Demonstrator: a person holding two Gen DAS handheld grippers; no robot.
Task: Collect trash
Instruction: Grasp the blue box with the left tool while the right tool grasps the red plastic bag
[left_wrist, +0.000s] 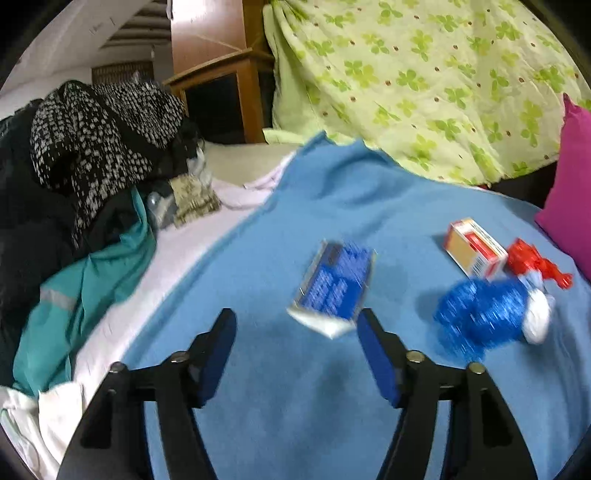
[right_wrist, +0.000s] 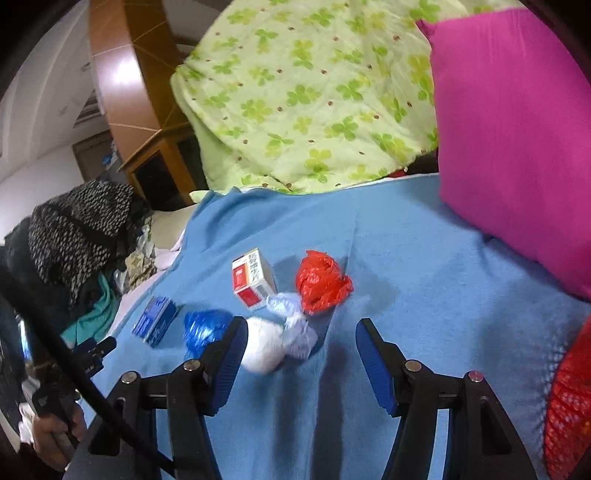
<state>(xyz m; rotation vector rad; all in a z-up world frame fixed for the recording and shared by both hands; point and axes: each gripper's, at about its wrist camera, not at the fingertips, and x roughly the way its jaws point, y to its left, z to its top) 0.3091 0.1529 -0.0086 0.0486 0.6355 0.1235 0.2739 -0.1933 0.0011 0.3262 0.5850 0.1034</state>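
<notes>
Trash lies on a blue blanket (left_wrist: 280, 406). A blue box (left_wrist: 334, 286) lies just ahead of my open left gripper (left_wrist: 297, 321), near its right finger. To its right are a crumpled blue bag (left_wrist: 480, 314), a red and white box (left_wrist: 474, 247) and a red bag (left_wrist: 535, 262). In the right wrist view my open right gripper (right_wrist: 301, 332) hovers just behind white crumpled wads (right_wrist: 280, 339), with the blue bag (right_wrist: 207, 328), blue box (right_wrist: 155, 319), red and white box (right_wrist: 253, 280) and red bag (right_wrist: 321, 282) around them.
A pile of dark clothes (left_wrist: 92, 147) and a teal jacket (left_wrist: 85, 288) lie at the left. A green flowered quilt (left_wrist: 424, 81) is heaped behind. A magenta pillow (right_wrist: 513, 140) stands at the right, and a red net item (right_wrist: 569, 406) at the right edge.
</notes>
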